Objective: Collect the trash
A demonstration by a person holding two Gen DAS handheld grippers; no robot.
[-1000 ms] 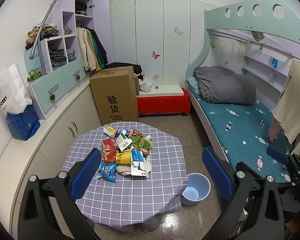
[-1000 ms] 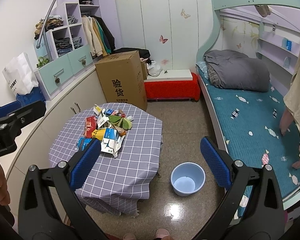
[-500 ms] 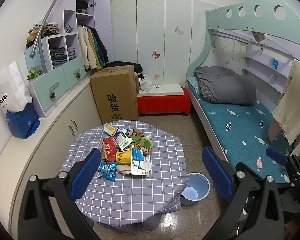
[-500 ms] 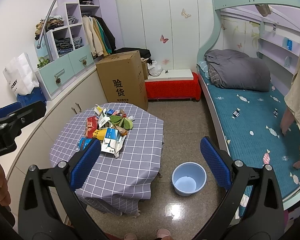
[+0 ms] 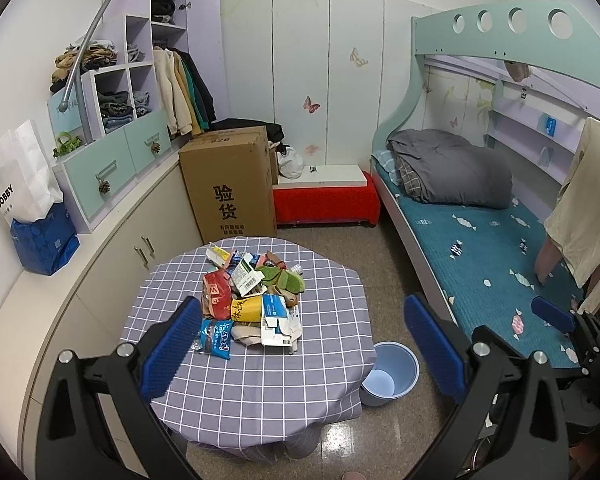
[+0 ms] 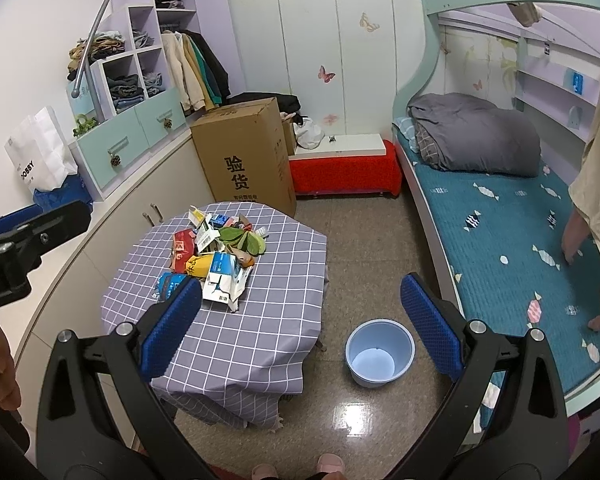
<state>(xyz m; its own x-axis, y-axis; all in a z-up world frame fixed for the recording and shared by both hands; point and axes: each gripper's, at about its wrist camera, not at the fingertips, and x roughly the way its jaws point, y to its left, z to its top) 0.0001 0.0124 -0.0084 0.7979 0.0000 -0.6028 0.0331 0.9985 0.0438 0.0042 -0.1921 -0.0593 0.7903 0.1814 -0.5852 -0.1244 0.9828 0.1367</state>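
Note:
A pile of trash (image 5: 252,300) (image 6: 216,258), made of wrappers, flattened cartons and green leaves, lies on a round table with a grey checked cloth (image 5: 260,380) (image 6: 260,320). An empty light-blue bucket (image 5: 392,372) (image 6: 380,352) stands on the floor right of the table. My left gripper (image 5: 300,336) hangs open high above the table's near side, holding nothing. My right gripper (image 6: 300,320) is also open and empty, above the floor between table and bucket. In the right wrist view the left gripper's body (image 6: 28,236) shows at the left edge.
A tall cardboard box (image 5: 232,184) stands behind the table beside a red bench (image 5: 324,204). A white counter with cabinets (image 5: 40,300) curves along the left. A bunk bed with blue mattress (image 5: 480,248) fills the right. A person's slippers (image 6: 328,464) show at the bottom.
Both views have shifted only slightly; the table and bucket sit a little differently in frame. Both grippers stay open and empty.

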